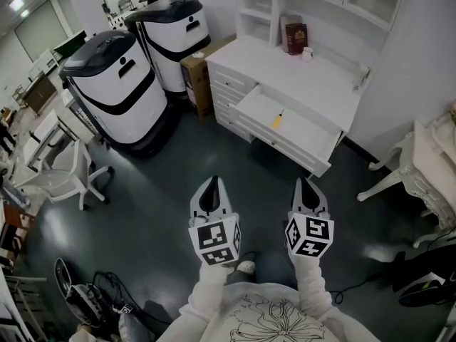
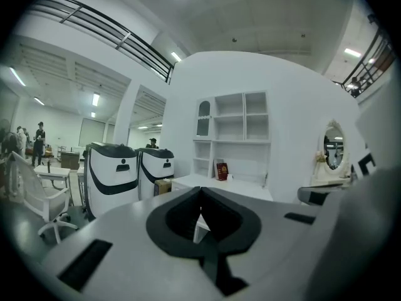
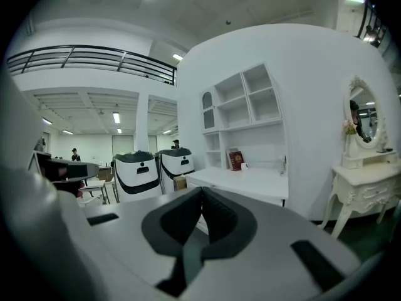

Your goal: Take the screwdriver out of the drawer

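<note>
A screwdriver (image 1: 278, 119) with a yellow handle lies in the open drawer (image 1: 313, 142) of a white desk (image 1: 299, 77), ahead of me across the dark floor. Both grippers hang over the floor well short of the drawer. My left gripper (image 1: 211, 182) points toward it with its jaws together and nothing between them. My right gripper (image 1: 304, 182) sits beside it, likewise shut and empty. In the left gripper view, the left gripper (image 2: 200, 193) blocks the drawer. In the right gripper view the right gripper (image 3: 202, 190) does the same, so the screwdriver is hidden in both.
Two white-and-black machines (image 1: 117, 84) (image 1: 174, 38) and a cardboard box (image 1: 196, 73) stand left of the desk. A white chair (image 1: 68, 173) is at the left, a white vanity table (image 1: 434, 162) at the right. A red book (image 1: 293, 38) stands on the desk top.
</note>
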`<action>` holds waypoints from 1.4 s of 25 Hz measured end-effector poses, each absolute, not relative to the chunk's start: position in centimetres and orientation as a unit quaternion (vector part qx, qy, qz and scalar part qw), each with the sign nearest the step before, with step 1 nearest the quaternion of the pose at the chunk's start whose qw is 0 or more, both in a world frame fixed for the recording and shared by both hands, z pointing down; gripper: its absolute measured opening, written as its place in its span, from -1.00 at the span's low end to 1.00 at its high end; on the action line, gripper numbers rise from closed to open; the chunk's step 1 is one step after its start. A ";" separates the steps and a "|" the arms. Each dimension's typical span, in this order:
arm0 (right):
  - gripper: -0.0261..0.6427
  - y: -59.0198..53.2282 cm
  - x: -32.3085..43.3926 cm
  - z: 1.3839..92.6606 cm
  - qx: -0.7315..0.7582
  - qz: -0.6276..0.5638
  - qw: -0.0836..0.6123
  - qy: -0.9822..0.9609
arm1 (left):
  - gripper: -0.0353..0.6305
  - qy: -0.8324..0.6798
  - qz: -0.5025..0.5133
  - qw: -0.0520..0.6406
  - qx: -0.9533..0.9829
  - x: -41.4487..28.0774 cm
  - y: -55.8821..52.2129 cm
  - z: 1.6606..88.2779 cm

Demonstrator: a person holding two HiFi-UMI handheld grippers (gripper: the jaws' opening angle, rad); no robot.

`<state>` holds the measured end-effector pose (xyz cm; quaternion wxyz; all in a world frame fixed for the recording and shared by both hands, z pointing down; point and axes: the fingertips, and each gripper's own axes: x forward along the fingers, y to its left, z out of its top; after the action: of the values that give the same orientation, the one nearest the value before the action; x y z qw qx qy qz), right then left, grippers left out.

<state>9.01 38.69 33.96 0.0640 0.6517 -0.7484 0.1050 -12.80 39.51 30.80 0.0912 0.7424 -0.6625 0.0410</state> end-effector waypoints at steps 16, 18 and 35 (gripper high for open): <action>-0.91 28.5 9.1 36.8 0.638 0.125 0.080 -0.756 | -0.88 -0.670 0.055 0.120 0.731 -12.5 30.0 34.2; -0.91 26.1 9.5 36.8 0.635 0.125 0.080 -0.758 | -0.88 -0.673 0.056 0.120 0.727 -12.2 27.9 34.2; -0.91 6.4 12.3 36.1 0.592 0.124 0.079 -0.793 | -0.88 -0.708 0.053 0.121 0.694 -8.6 11.0 33.6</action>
<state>12.25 6.38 36.14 0.0788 0.5917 -0.7927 0.1239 -8.61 10.96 33.65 0.1209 0.6938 -0.7080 0.0528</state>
